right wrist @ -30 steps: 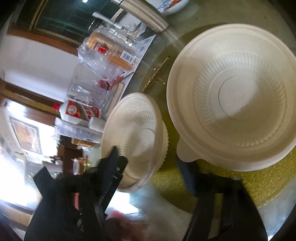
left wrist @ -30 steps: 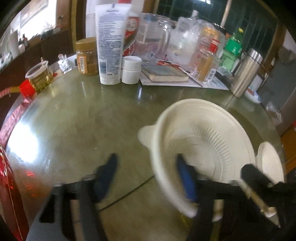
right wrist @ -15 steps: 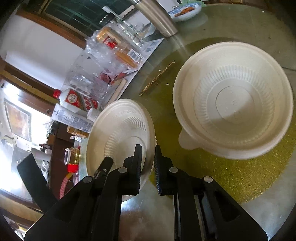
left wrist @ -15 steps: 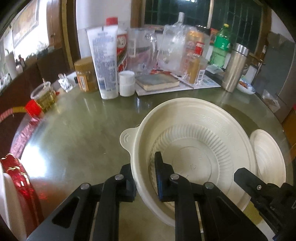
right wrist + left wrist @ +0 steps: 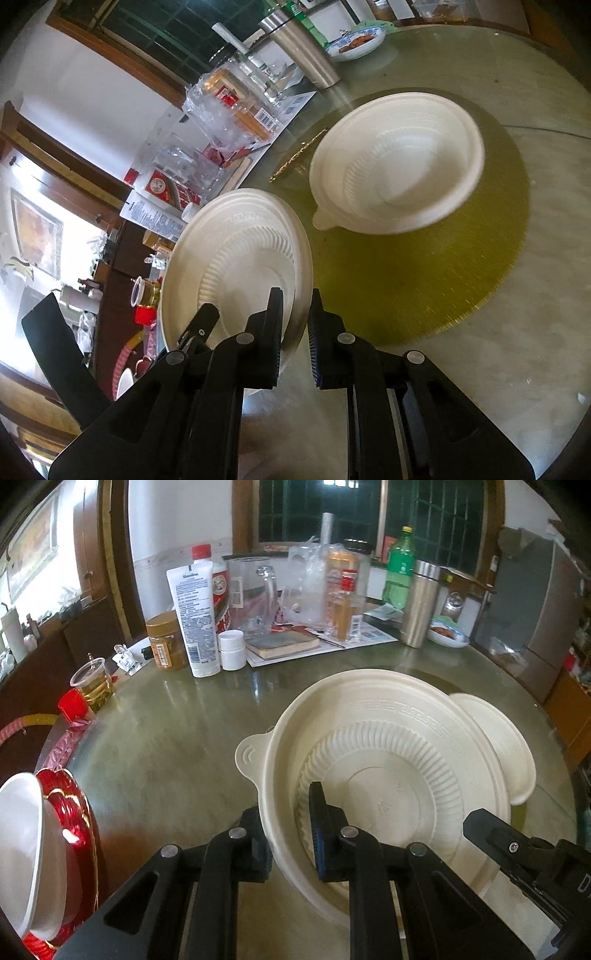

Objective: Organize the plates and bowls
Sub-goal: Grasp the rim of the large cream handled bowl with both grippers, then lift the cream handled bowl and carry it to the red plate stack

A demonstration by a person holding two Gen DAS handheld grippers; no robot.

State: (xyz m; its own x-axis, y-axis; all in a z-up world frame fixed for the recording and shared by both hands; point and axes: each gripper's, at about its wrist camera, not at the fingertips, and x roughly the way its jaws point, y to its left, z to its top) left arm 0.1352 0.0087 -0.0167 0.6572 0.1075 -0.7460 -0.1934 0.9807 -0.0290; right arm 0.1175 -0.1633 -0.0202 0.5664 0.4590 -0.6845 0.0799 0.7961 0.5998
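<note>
Round green worktop (image 5: 166, 738) lies bare at its near and middle parts; bottles and jars crowd its far edge. Left tongs (image 5: 291, 834) pinch the near rim of the large cream bowl (image 5: 399, 775). Right tongs (image 5: 297, 328) pinch the rim of a tilted cream plate (image 5: 236, 266), beside a second bowl (image 5: 399, 166).

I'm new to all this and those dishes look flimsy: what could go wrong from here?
1. The left gripper and the right gripper both pinch only the thin rim of one large bowl, held tilted. It could flex or slip if the hands pull apart.
2. The second bowl sits close by on the yellow mat; a swing could knock it.
3. The upright tube and brown jar at the far side could topple.
</note>
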